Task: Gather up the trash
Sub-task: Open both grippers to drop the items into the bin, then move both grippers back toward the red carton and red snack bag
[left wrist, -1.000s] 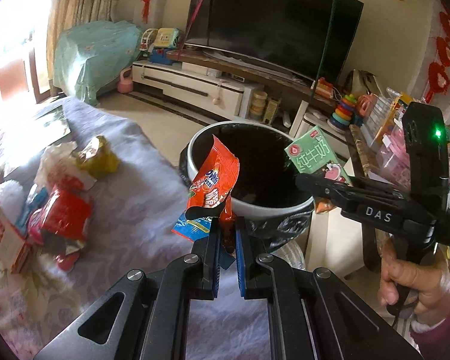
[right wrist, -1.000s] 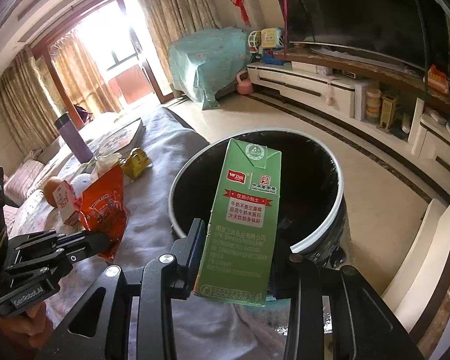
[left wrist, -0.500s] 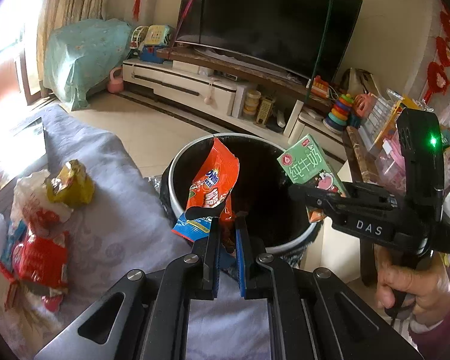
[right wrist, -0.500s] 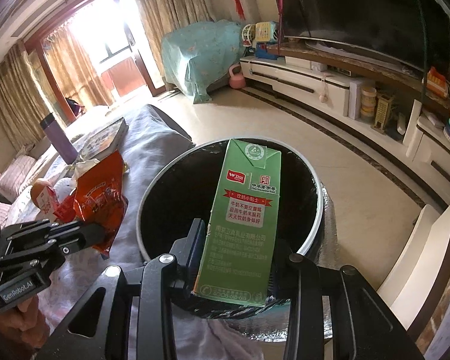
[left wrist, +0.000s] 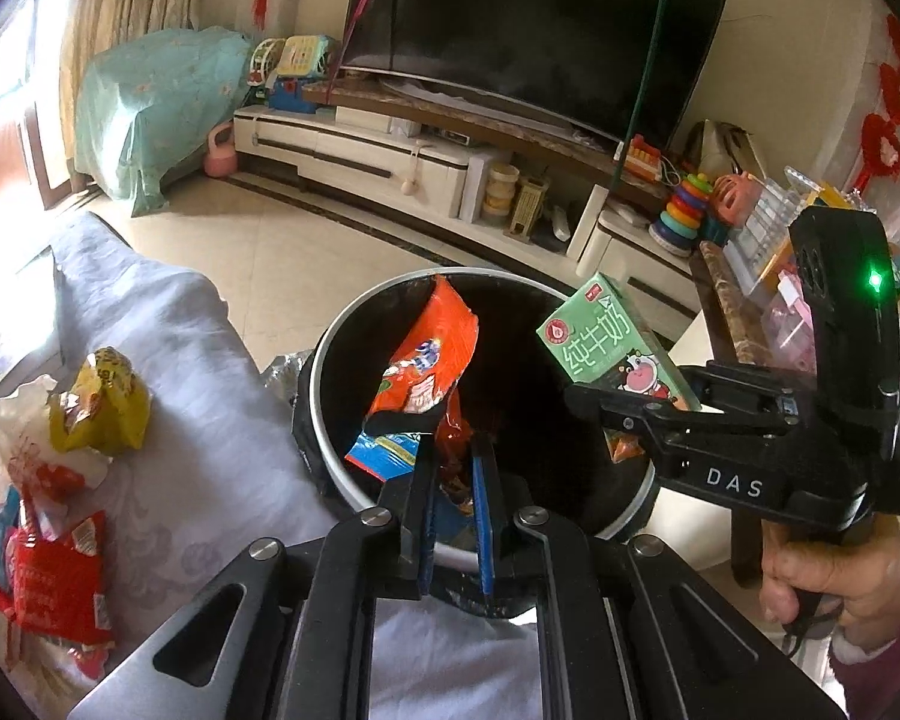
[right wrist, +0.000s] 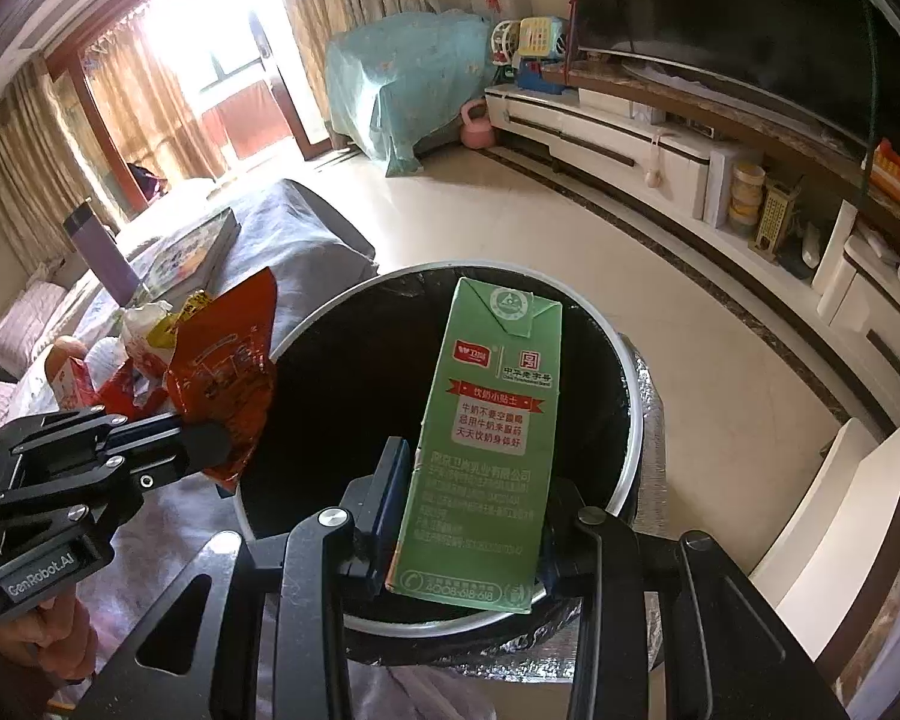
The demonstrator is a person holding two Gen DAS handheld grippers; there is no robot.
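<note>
The left hand-held gripper point(left wrist: 455, 468) pinches a crinkled orange snack wrapper point(left wrist: 429, 354) over the round black-lined trash bin point(left wrist: 330, 360). The right hand-held gripper point(right wrist: 468, 510) clamps a green milk carton point(right wrist: 486, 420) above the same opening. More crumpled wrappers point(left wrist: 99, 402) lie on the grey-clothed table point(left wrist: 198, 360) beside the bin.

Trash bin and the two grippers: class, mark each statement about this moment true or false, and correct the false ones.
1. The left gripper grips an orange snack wrapper. True.
2. The right gripper is empty. False: it grips a green milk carton.
3. The carton is above the trash bin. True.
4. The bin has a white liner. False: it is black.
5. A yellow wrapper lies on the cloth. True.
</note>
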